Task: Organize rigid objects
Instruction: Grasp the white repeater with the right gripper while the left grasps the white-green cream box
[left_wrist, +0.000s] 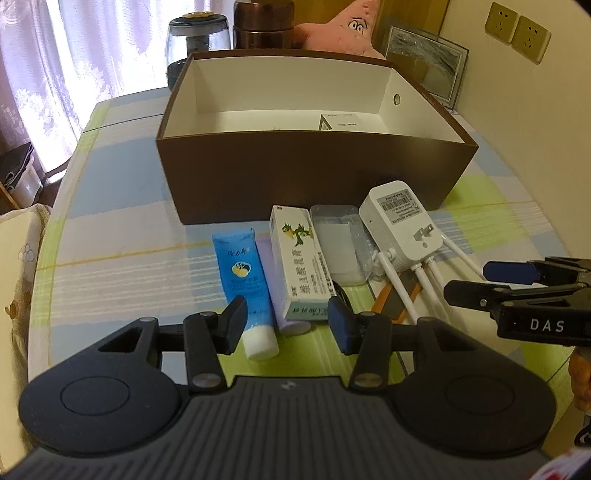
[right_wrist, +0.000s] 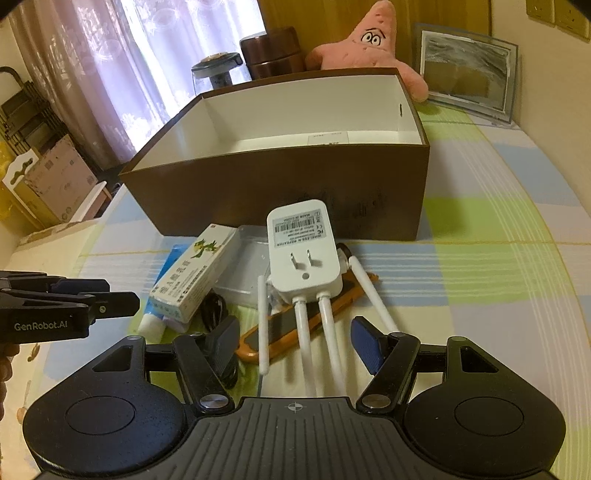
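Daylight is coming through the sheer curtains (left_wrist: 55, 62) at the back left, blowing out the fabric into white glare; the room is otherwise staying evenly and softly lit; the brown box (left_wrist: 314, 177) is casting a faint shadow on the tabletop (left_wrist: 122, 236) at its near side; the fisheye is bending straight edges and darkening the corners; both pictures are looking slightly soft, most so toward the rims.

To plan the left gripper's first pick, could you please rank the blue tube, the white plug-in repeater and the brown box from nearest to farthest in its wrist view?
From the left gripper:
1. Blue tube, between its fingers.
2. White plug-in repeater, farther right.
3. Brown box, behind everything.
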